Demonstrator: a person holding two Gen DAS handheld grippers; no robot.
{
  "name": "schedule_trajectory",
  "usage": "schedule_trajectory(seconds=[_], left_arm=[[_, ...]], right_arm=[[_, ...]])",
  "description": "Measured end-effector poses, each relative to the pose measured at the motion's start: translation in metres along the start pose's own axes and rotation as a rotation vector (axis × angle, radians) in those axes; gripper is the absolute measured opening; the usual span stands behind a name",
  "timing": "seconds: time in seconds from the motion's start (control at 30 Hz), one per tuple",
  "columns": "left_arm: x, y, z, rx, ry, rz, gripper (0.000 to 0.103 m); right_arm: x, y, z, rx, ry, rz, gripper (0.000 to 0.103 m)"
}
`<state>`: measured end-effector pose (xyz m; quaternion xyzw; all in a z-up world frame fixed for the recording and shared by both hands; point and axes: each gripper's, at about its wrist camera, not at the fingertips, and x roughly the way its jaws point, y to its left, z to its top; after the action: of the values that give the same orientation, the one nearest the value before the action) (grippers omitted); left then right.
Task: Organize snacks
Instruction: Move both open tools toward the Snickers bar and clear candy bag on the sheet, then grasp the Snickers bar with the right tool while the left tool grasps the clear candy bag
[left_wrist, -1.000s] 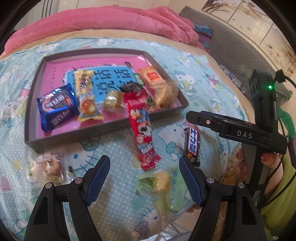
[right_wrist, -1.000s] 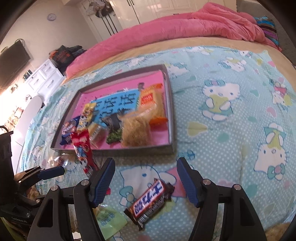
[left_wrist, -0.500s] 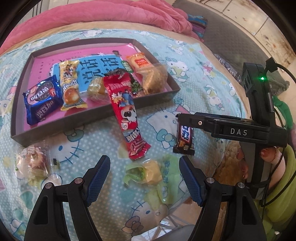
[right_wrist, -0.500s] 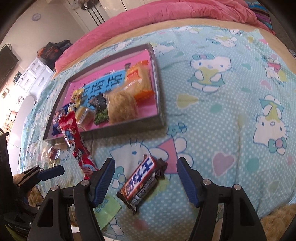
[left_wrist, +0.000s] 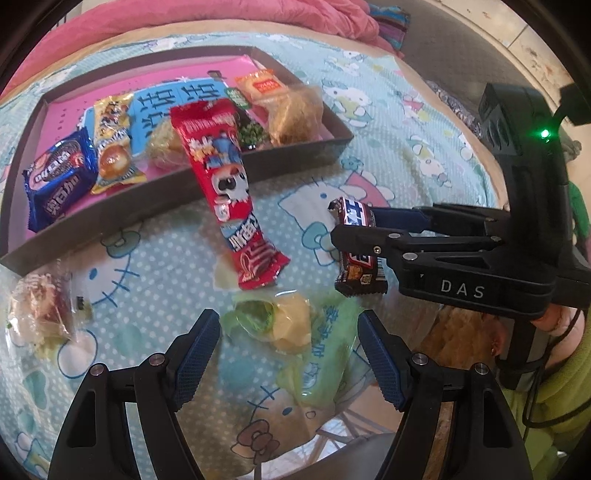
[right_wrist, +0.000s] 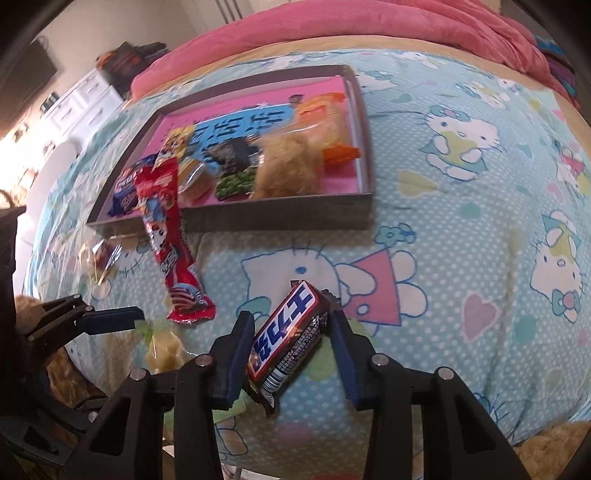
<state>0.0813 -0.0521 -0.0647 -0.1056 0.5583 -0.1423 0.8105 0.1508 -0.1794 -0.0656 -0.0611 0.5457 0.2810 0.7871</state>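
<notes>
A dark chocolate bar with a blue and white label lies slantwise on the Hello Kitty bedsheet. My right gripper is closing on it, and both blue pads touch its sides. In the left wrist view the same bar sits pinched in the right gripper. My left gripper stands open just above a green and yellow wrapped snack, not touching it. A long red packet leans over the front wall of the grey tray, which holds several snacks on a pink floor.
A clear-wrapped pastry lies on the sheet at the left, in front of the tray. A pink duvet is bunched behind the tray. The bed edge runs just below both grippers. A person's hand in a green sleeve holds the right gripper.
The right gripper's jaws have narrowed from wide open to touching the chocolate bar. Both grippers have sunk closer to the bed and tipped further down.
</notes>
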Motion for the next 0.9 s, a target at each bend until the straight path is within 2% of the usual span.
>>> schedule_trajectory(seconds=[0.47, 0.73, 0.9], left_arm=[[0.013, -0.001, -0.001, 0.009, 0.033, 0.035, 0.078], [0.020, -0.005, 0.001, 0.011, 0.038, 0.043, 0.078], [0.021, -0.003, 0.001, 0.011, 0.038, 0.044, 0.078]], right_arm=[[-0.005, -0.007, -0.004, 0.045, 0.015, -0.029, 0.043], [-0.009, -0.012, -0.003, 0.069, -0.003, -0.054, 0.049], [-0.008, -0.009, -0.006, 0.066, 0.016, -0.039, 0.049]])
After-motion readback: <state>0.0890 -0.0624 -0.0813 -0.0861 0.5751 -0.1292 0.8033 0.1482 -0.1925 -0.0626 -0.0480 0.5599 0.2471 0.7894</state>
